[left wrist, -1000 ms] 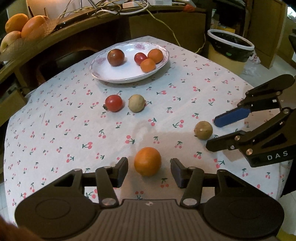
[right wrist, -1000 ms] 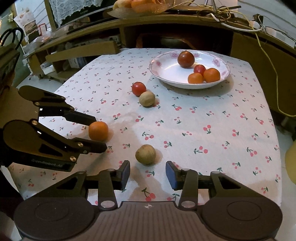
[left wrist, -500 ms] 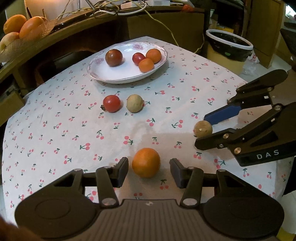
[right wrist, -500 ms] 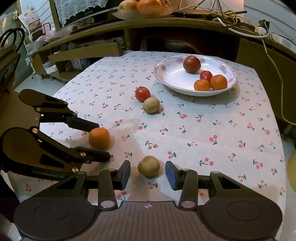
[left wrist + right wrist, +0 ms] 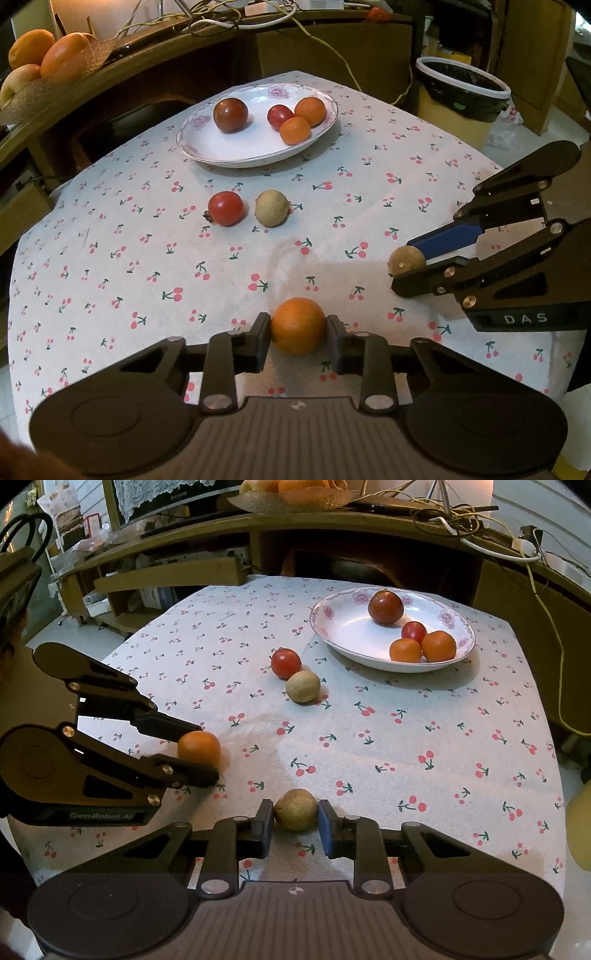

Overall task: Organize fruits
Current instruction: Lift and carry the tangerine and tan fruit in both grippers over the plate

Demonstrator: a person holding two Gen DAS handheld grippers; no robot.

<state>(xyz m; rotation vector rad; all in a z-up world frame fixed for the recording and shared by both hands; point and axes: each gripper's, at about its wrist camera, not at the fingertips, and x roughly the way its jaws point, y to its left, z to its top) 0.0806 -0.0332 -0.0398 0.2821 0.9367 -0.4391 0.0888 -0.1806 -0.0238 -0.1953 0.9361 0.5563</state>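
My left gripper (image 5: 297,341) is shut on an orange (image 5: 298,325) that rests on the cherry-print tablecloth; it also shows in the right wrist view (image 5: 198,748). My right gripper (image 5: 295,825) is shut on a small tan fruit (image 5: 295,809), which also shows in the left wrist view (image 5: 407,260). A white flowered plate (image 5: 221,151) at the far side holds a dark red tomato (image 5: 231,115), a small red tomato (image 5: 279,116) and two small oranges (image 5: 310,110). A red tomato (image 5: 225,208) and another tan fruit (image 5: 271,208) lie side by side mid-table.
A wooden shelf runs behind the table with a basket of large fruit (image 5: 33,70) and tangled cables (image 5: 229,18). A lined waste bin (image 5: 461,96) stands beyond the table's far right corner. The table edge (image 5: 554,812) drops off at the right.
Both grippers have moved forward and closed: the left one onto the orange, the right one onto the tan fruit. Both were open around the fruits before.
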